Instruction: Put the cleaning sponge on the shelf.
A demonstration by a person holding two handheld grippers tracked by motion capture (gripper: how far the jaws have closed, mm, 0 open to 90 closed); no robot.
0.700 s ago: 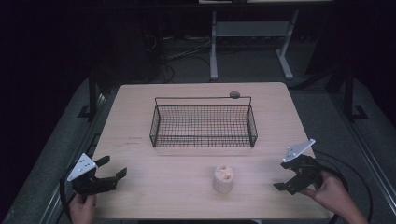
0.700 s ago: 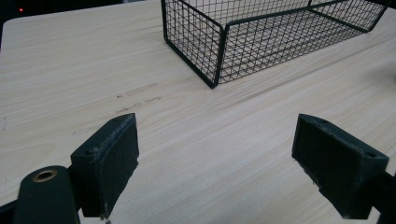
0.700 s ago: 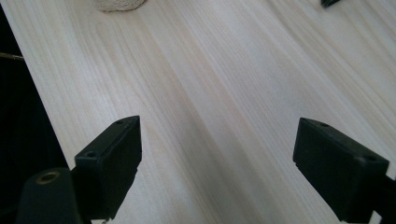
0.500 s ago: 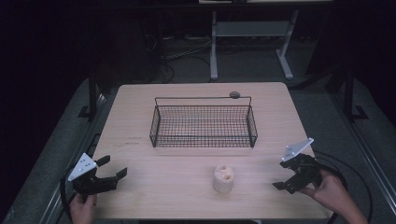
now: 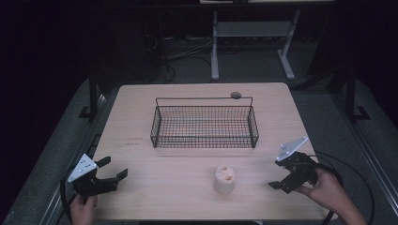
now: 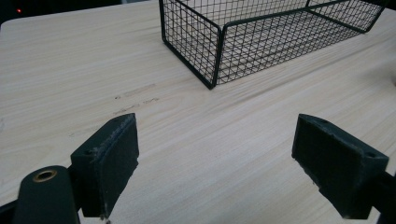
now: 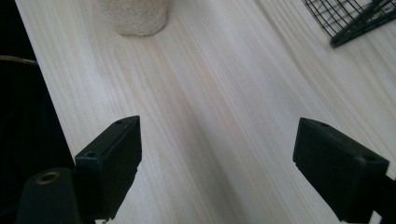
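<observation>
1. Two grippers, left gripper [image 5: 109, 174] and right gripper [image 5: 283, 174], rest with fingers spread, empty.
2. Beige roll [image 5: 225, 178] stands ahead of the right fingers, near the wire basket [image 5: 204, 139].
3. Likely next: reach and pinch the roll.

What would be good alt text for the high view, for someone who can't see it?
A black wire basket sits empty at the middle of a light wooden table, with a small beige cylinder standing in front of it. A person's hands hold the open left gripper and right gripper at the near corners.
</observation>
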